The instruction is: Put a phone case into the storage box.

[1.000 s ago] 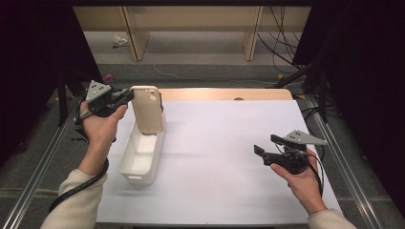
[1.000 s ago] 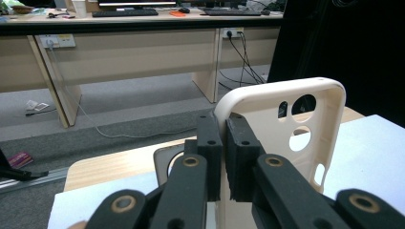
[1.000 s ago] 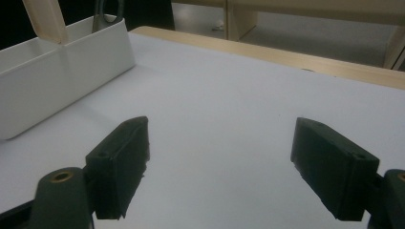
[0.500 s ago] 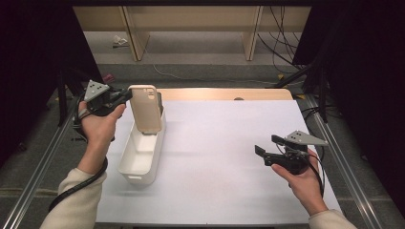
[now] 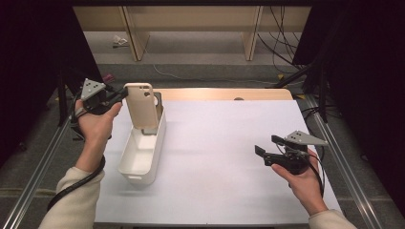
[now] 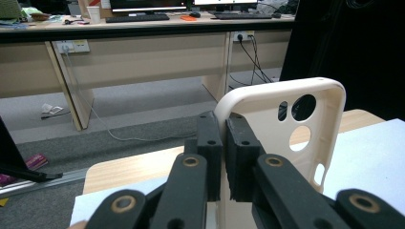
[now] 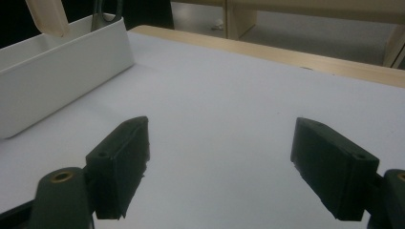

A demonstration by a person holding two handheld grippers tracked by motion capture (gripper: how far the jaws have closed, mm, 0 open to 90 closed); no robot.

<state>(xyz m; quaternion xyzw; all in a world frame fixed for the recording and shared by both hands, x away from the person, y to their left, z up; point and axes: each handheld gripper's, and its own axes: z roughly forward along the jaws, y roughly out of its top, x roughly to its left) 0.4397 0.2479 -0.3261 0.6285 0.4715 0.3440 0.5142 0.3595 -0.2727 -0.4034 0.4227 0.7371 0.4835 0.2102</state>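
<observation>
A cream phone case [image 5: 142,105] with camera holes stands upright over the far end of a white oblong bin [image 5: 141,151]. My left gripper [image 5: 118,97] is shut on the case's left edge; in the left gripper view the two black pads [image 6: 209,157] clamp the rim of the case [image 6: 291,119]. A dark grey case [image 5: 155,114] leans in the bin behind the cream one. My right gripper [image 5: 262,153] rests low over the white sheet at the right, open, with nothing between its fingers [image 7: 122,162].
The white sheet [image 5: 224,143] covers most of the table, with a wooden strip [image 5: 215,94] along the far edge. Metal rails run down both sides. In the right gripper view the bin [image 7: 57,76] lies at the upper left. Desk legs and cables stand on the floor beyond.
</observation>
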